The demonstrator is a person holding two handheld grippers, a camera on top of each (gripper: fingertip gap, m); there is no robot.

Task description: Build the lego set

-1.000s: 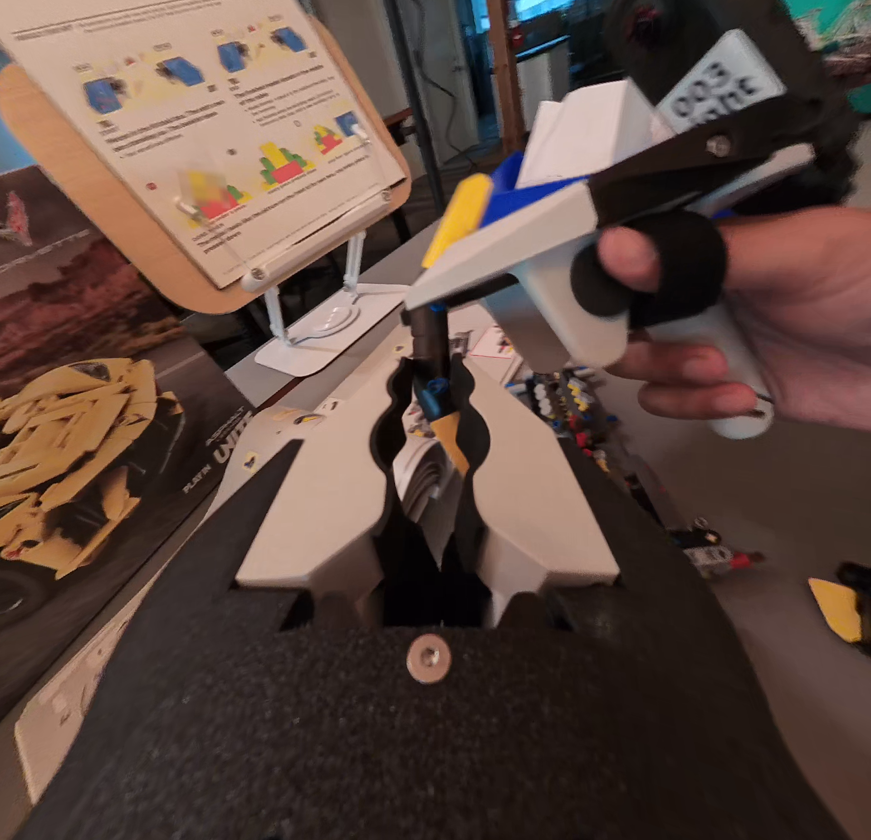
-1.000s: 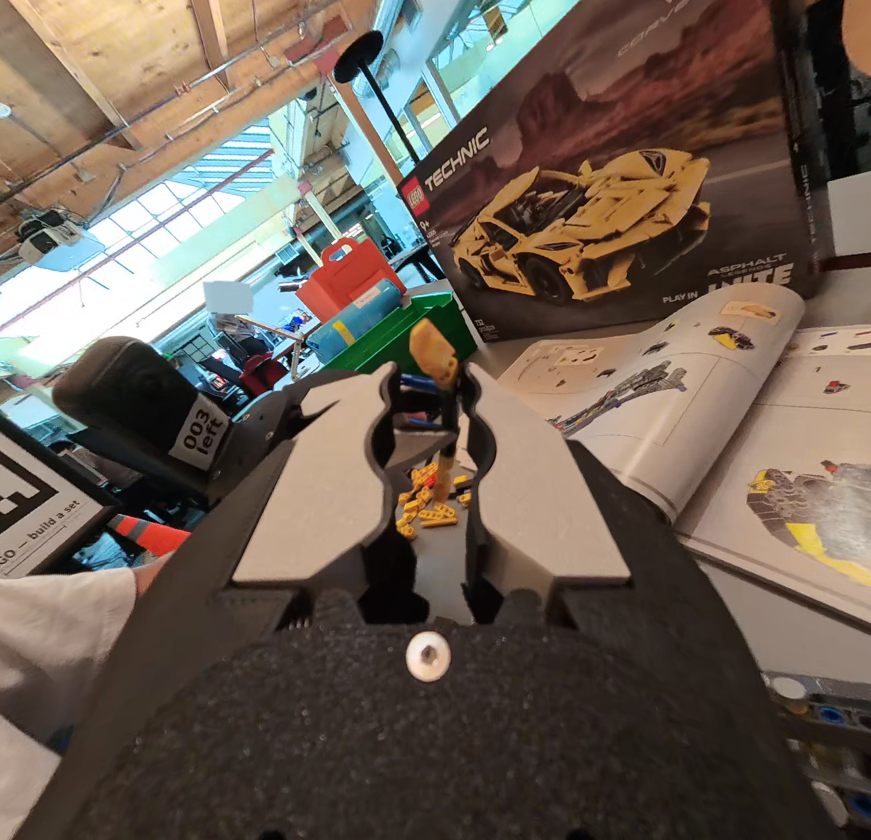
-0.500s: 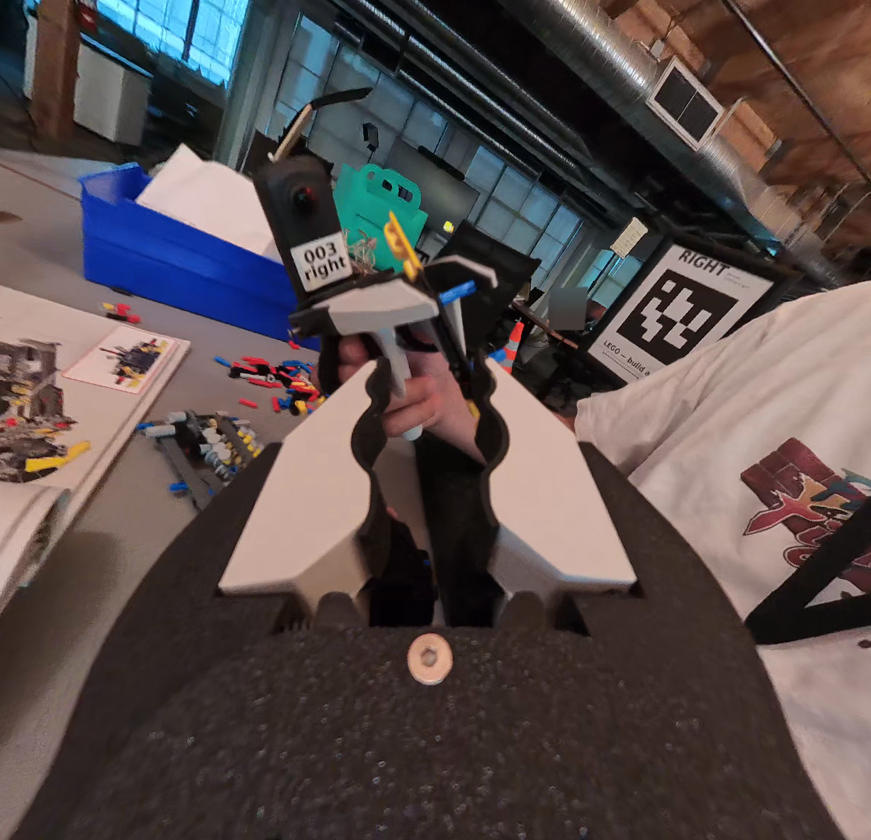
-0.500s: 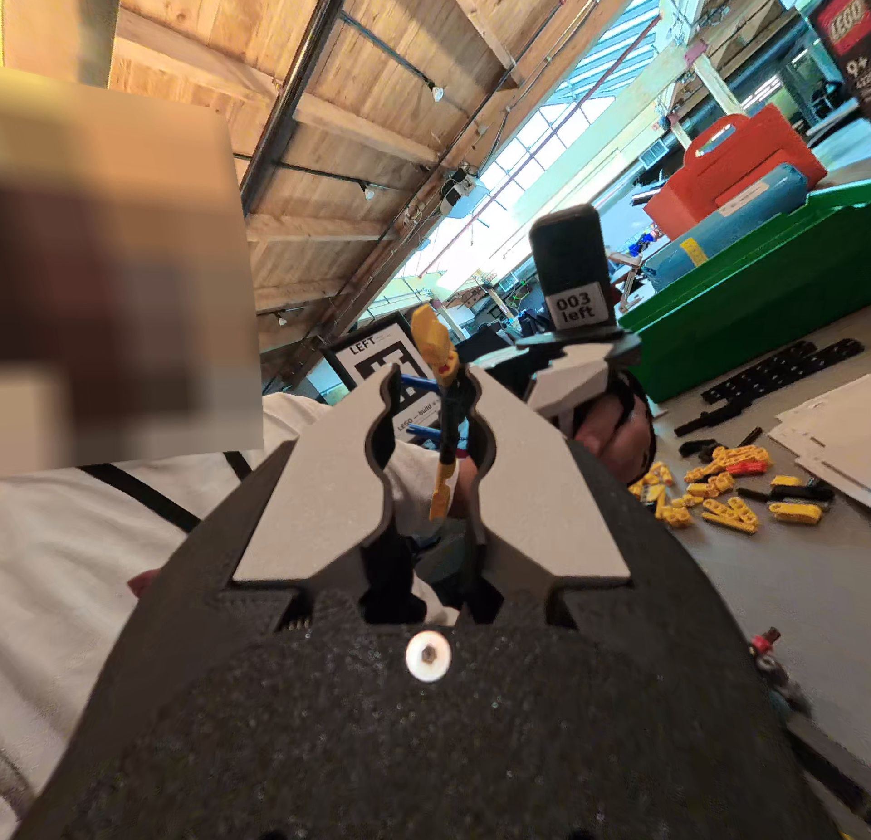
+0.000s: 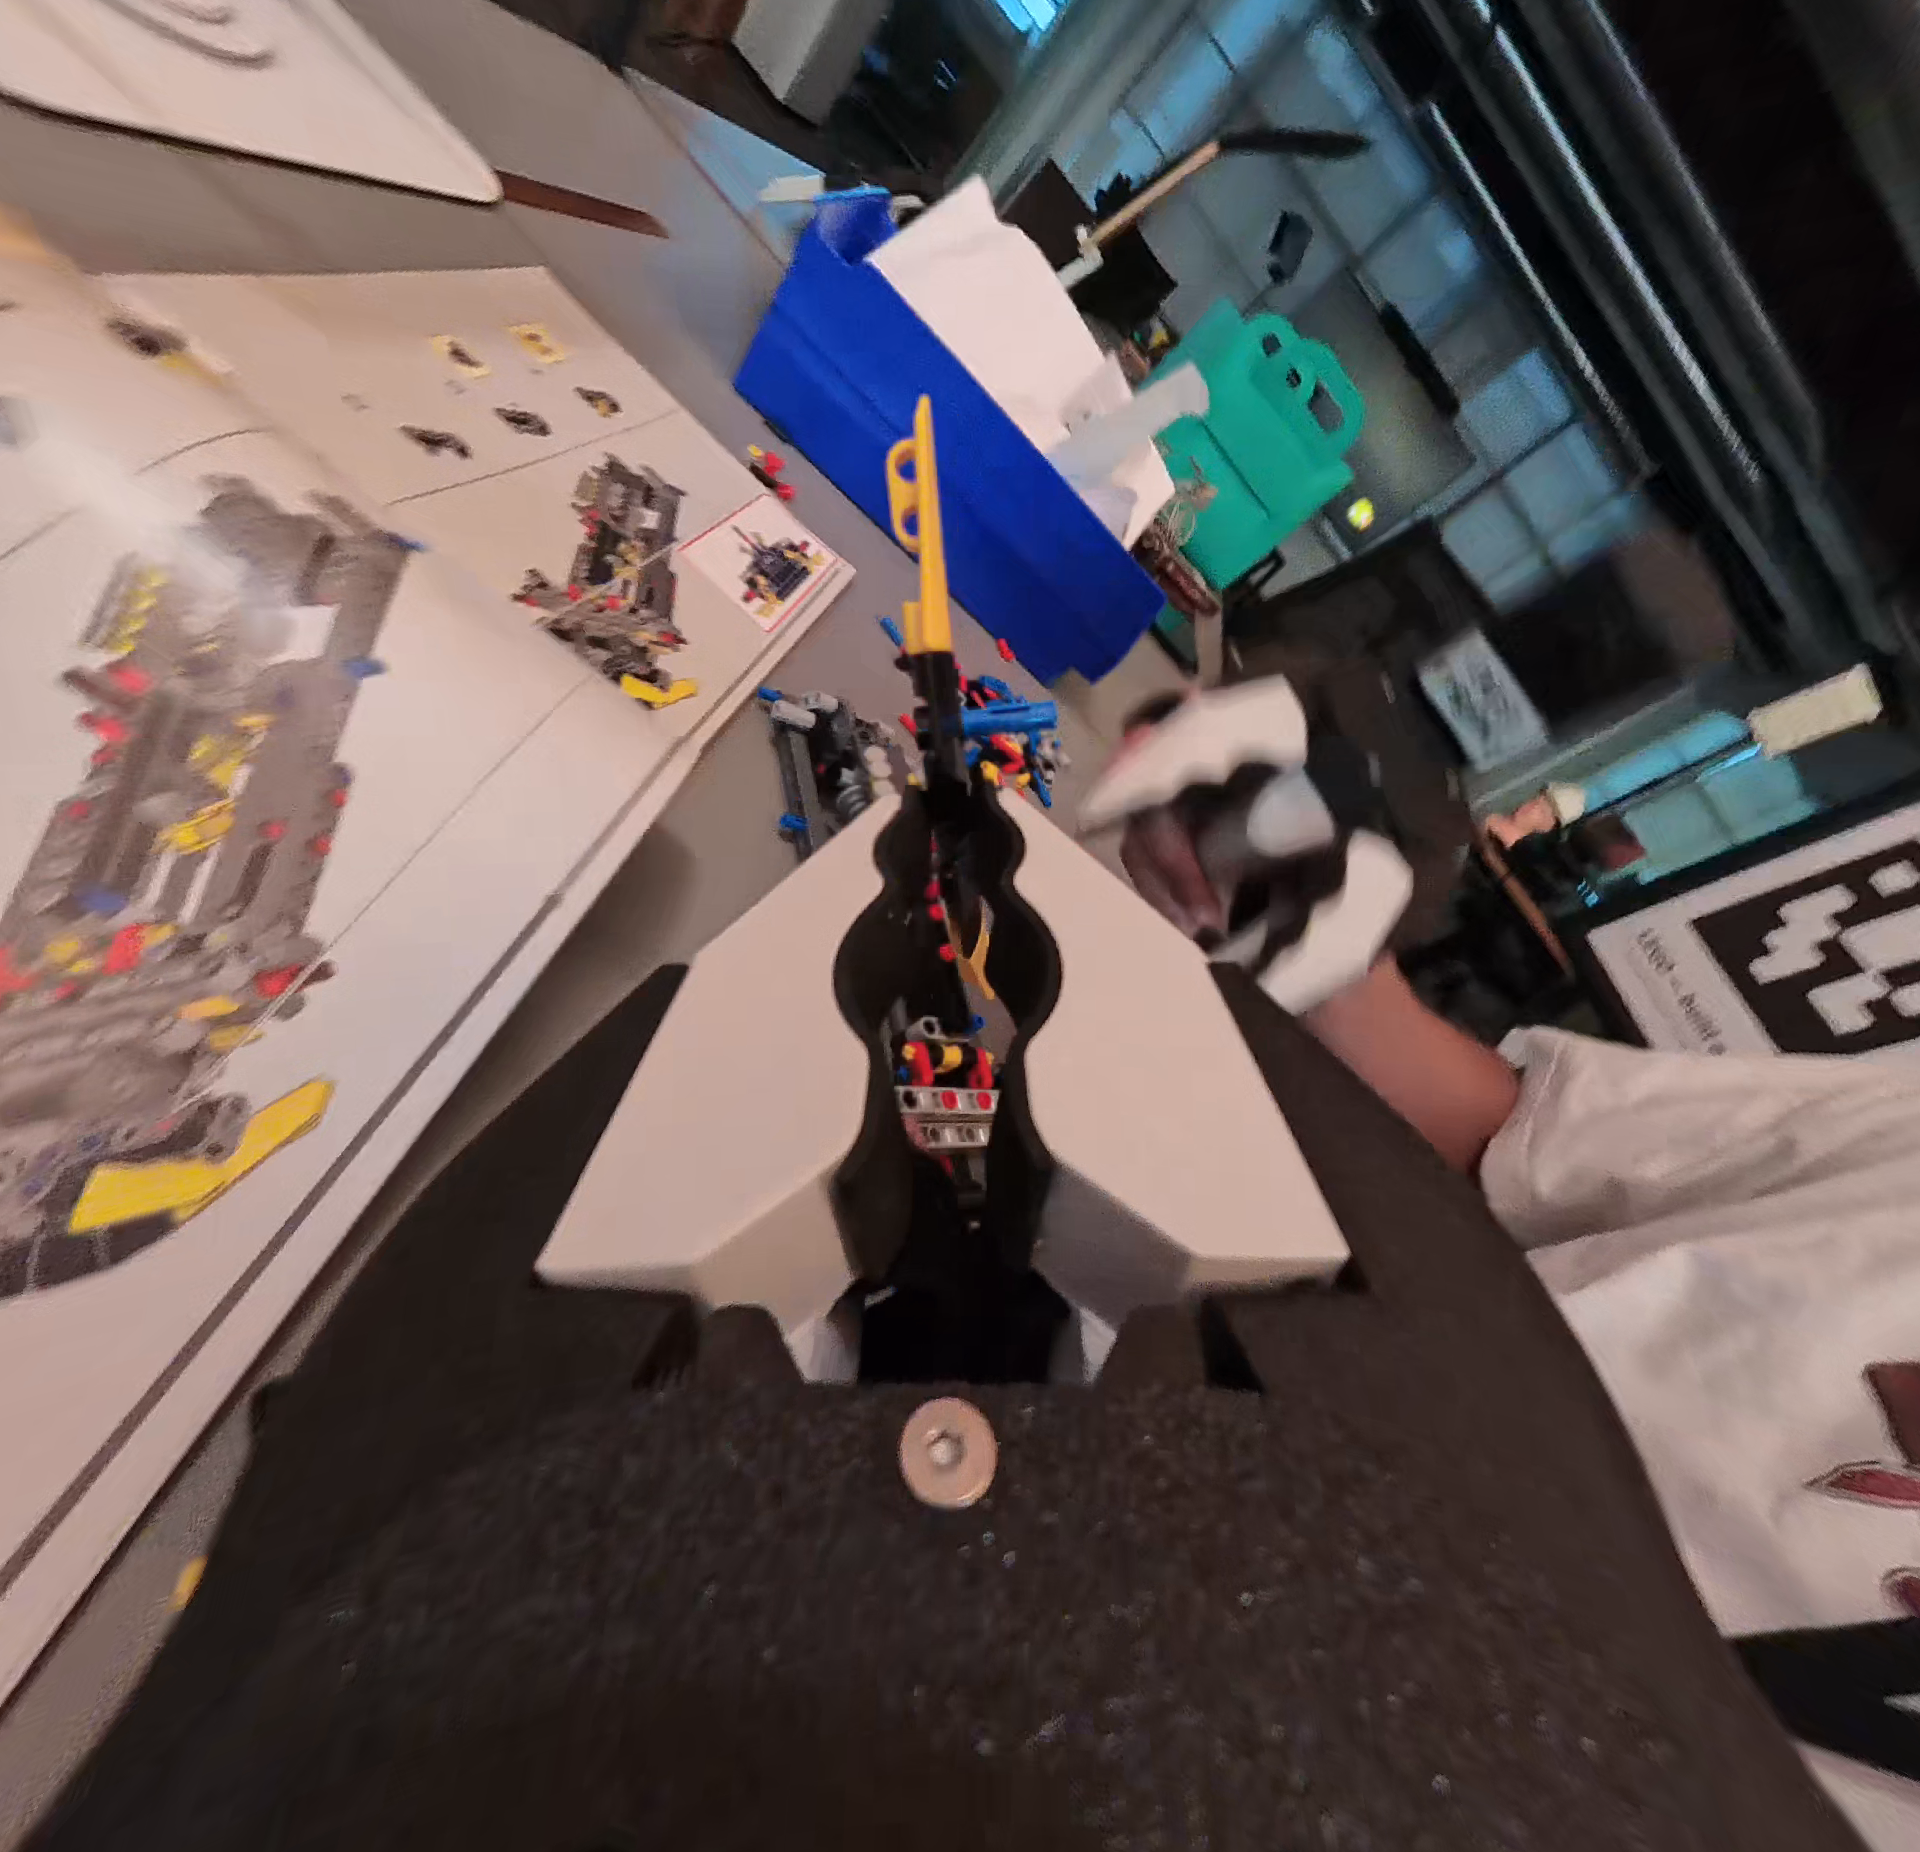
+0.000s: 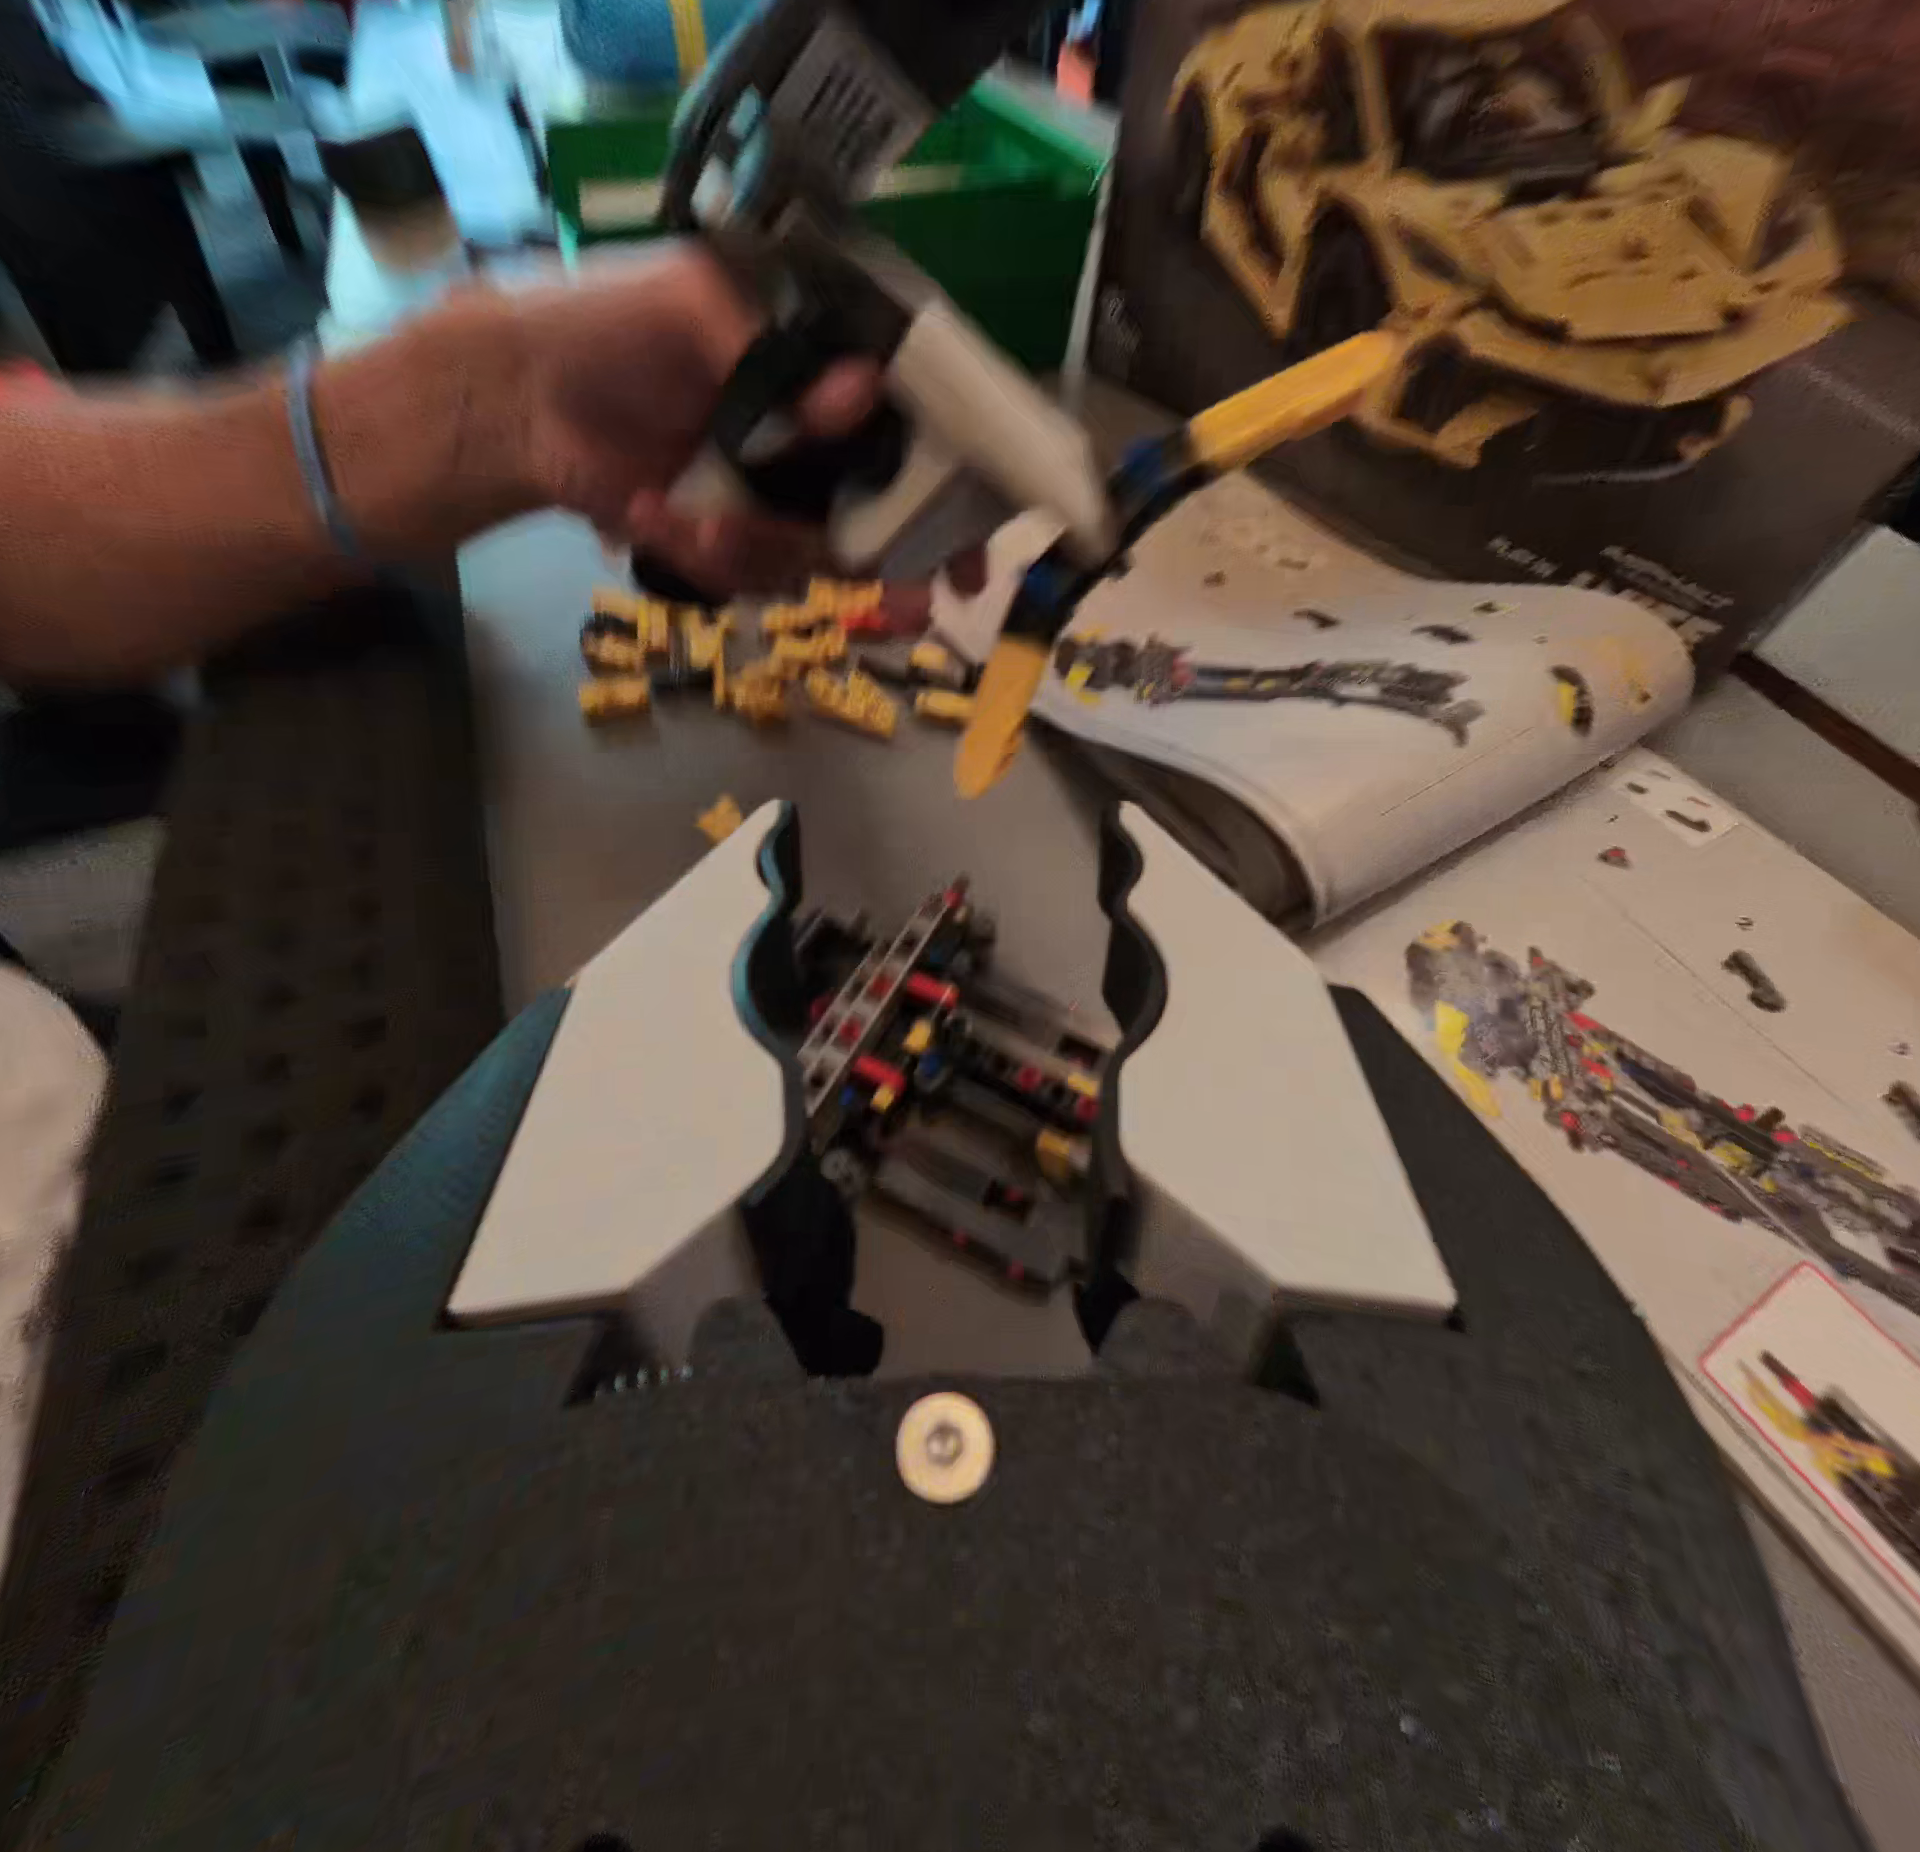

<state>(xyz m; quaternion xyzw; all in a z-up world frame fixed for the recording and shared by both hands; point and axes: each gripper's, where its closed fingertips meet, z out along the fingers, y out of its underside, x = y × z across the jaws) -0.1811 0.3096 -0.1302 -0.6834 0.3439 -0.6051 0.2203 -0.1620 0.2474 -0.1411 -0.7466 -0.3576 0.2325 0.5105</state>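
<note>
1. Left wrist view: the left gripper [image 5: 948,815] is clamped on a thin black-and-yellow piece [image 5: 928,597] that pokes far past its tips, above the chassis [image 5: 831,763]. With so long an overhang, a knock could twist it loose.

2. Right wrist view: the right gripper [image 6: 948,846] gapes, holding nothing, low over the chassis [image 6: 935,1064]. Blurred and near, the jaws might bump off its pins.

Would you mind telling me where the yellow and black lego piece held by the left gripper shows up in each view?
Left wrist view: the yellow and black lego piece rises at upper centre from between the left gripper fingers.
Right wrist view: it slants through upper centre-right, above the instruction booklet.
Shared landmark: the booklet.
</note>
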